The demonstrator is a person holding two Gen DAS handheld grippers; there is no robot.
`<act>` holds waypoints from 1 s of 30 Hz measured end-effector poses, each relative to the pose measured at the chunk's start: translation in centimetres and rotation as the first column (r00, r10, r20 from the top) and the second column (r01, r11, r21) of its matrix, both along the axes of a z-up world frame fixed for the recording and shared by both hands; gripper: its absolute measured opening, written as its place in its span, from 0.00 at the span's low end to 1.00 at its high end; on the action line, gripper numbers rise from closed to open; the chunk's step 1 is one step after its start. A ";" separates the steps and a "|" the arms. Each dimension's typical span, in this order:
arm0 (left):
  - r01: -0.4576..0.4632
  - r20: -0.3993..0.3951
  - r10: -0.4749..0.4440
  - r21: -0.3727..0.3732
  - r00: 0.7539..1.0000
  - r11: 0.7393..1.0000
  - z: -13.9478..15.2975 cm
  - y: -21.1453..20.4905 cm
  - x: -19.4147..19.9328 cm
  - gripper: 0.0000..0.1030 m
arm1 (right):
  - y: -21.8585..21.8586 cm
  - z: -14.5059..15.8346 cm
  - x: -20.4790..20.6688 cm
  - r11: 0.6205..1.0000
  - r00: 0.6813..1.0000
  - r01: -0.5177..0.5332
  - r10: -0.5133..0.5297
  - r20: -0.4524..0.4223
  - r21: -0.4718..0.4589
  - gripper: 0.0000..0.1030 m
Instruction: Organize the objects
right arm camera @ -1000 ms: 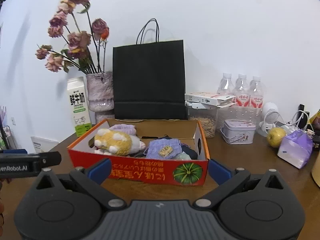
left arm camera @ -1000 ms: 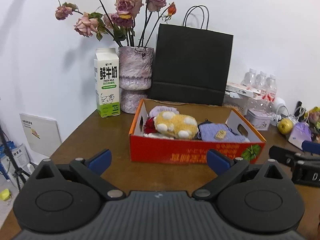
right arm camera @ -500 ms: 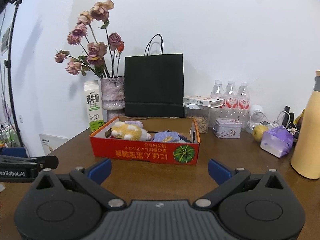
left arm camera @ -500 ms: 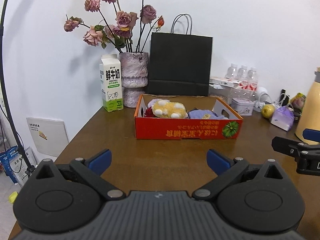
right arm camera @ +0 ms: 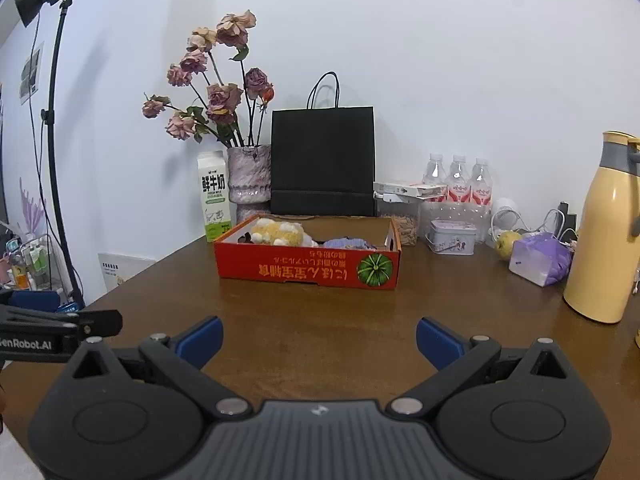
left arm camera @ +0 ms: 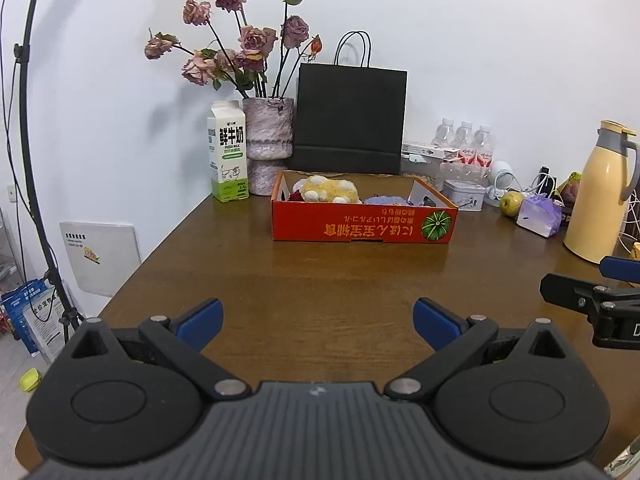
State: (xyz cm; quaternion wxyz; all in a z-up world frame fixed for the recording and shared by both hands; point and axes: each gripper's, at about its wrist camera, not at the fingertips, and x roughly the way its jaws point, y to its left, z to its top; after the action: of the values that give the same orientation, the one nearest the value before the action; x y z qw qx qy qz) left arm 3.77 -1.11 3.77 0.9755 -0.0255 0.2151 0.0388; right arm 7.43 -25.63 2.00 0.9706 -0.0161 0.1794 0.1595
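My left tongs (left arm camera: 316, 322) and right tongs (right arm camera: 319, 340) spread, empty, above the counter (left arm camera: 320, 272); orange box (left arm camera: 362, 229) at 12 o'clock, holding a yellow plush (left arm camera: 328, 192).

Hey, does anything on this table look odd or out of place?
Mostly the red box: its printing and pumpkin picture read upside down from here. The roses in the vase look wilted. Nothing is spilled or toppled.

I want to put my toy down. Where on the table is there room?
Bare wood lies between the red box and the open tongs, and left toward the milk carton. Right of the box it is crowded: tin, purple bag, yellow jug.
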 end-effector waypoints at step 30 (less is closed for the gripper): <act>-0.002 0.005 0.002 0.000 1.000 1.000 -0.2 -0.6 -3.1 1.00 | -0.6 0.4 -3.2 1.000 1.000 -0.009 0.009 0.026 0.000 1.00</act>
State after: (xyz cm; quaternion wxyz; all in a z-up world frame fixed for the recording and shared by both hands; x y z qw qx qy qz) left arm 0.66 -1.67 3.62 0.9760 -0.0257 0.2126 0.0397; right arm 4.19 -26.21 2.42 0.9721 -0.0187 0.1669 0.1635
